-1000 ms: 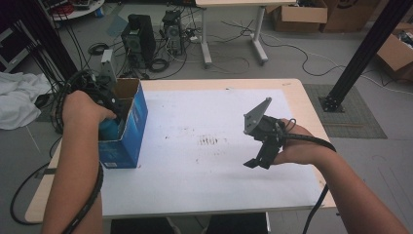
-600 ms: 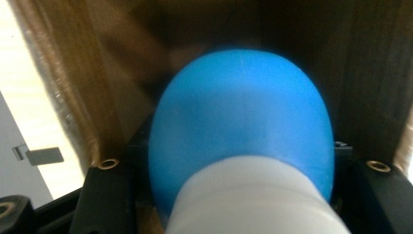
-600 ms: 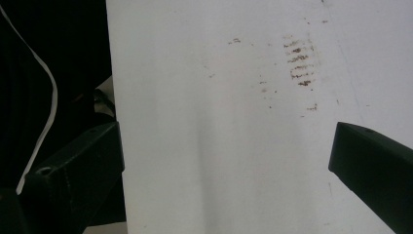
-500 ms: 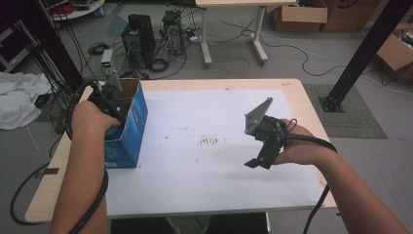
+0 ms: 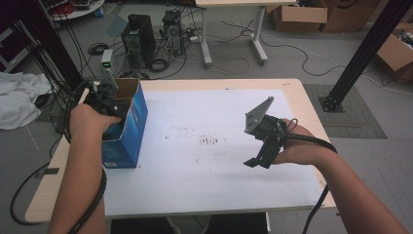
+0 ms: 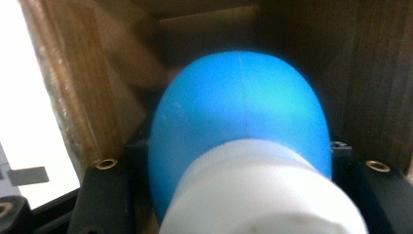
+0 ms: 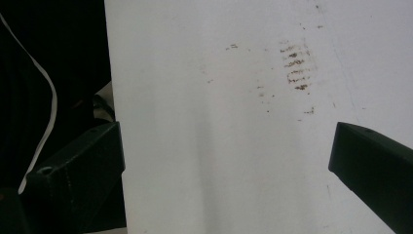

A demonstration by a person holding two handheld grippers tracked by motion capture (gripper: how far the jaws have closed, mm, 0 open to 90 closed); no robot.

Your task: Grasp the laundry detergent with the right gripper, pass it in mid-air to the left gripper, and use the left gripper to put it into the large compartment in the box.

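A round blue plastic object with a white cap-like end (image 6: 241, 146) is held between the jaws of the left claw (image 6: 238, 165), inside the open blue cardboard box with brown inner walls (image 5: 127, 127). The brown walls are seen close around the object in the left gripper view, so it is judged to sit within the box cavity rather than above it. In the high view the left claw (image 5: 100, 105) is buried in the box's open top at the left edge of the white-covered worktop (image 5: 204, 161).

The step in hand is judged to be either the lifting of the object out of the box or its placing inside; which of the 2 cannot be told. The next move calls for a straight vertical path, clear of the box walls.

The right claw (image 5: 263, 146) is held wide and empty above the worktop, well apart from the box.

Against the picture 0.5 s earlier, the left hand is seen slightly farther over the box; the right claw is unchanged.
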